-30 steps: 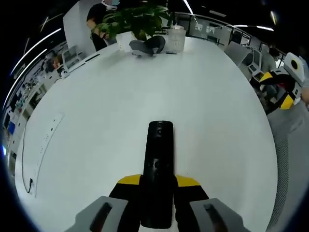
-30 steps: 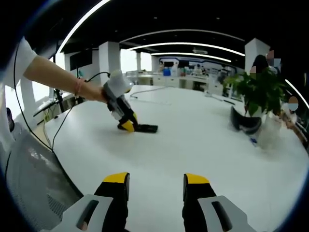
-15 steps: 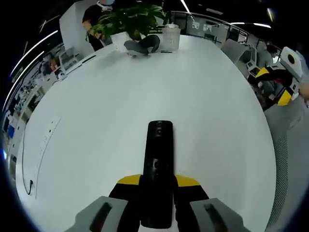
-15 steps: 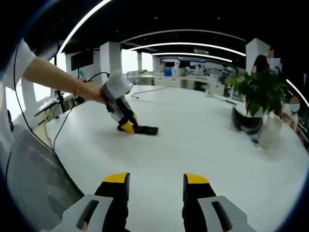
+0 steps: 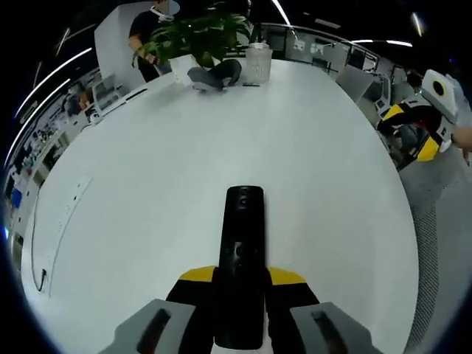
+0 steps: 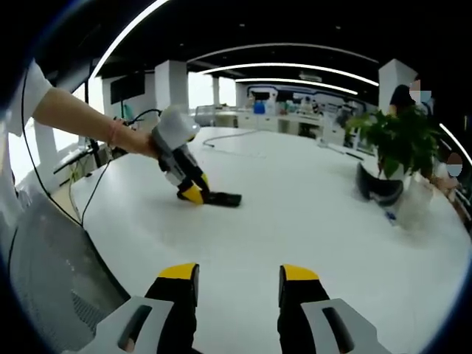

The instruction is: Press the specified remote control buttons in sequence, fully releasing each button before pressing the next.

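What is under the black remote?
The white table is under the remote; it lies flat there, its near end between the left gripper's jaws. The remote's underside and the bit of table beneath it are covered, so nothing more can be told.

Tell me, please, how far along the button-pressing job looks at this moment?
Done: the left gripper is shut on the remote control, pinning it flat on the white table. In hand: the right gripper hangs open, well short of the remote. Left: no jaw touches a button, so the presses look undone.
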Demonstrator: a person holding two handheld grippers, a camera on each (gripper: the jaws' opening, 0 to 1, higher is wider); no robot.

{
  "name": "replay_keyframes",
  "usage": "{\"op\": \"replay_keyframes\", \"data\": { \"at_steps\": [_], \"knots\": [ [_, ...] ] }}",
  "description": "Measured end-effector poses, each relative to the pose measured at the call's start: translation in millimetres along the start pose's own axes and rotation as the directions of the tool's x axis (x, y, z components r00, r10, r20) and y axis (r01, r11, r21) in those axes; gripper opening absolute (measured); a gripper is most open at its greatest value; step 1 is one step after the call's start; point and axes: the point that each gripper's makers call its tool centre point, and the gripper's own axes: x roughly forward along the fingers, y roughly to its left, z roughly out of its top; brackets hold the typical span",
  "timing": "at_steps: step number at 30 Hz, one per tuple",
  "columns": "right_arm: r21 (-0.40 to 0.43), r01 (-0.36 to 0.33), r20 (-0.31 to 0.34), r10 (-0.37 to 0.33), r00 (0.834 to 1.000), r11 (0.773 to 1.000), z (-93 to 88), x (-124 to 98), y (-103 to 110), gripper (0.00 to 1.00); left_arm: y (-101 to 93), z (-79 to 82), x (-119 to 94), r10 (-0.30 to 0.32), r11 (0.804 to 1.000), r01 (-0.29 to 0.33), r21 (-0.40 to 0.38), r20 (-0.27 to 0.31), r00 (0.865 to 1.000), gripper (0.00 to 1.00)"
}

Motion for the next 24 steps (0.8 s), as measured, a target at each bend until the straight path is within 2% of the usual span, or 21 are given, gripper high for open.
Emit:
{"op": "replay_keyframes", "data": {
  "at_steps": [12,24],
  "knots": [
    [0.005,-0.006,0.005,0.006,1.000,1.000,0.2,-0.7,1.0,0.40,-12.0,-1.8,0.0,-0.001,1.000,0.001,0.008,-0.028,1.000,0.24],
    [0.006,-0.015,-0.003,0.015,1.000,1.000,-2.2,-0.1,1.6,0.38,-22.1,-4.1,-0.5,0.006,1.000,-0.006,-0.004,-0.029,1.000,0.24]
  ]
}}
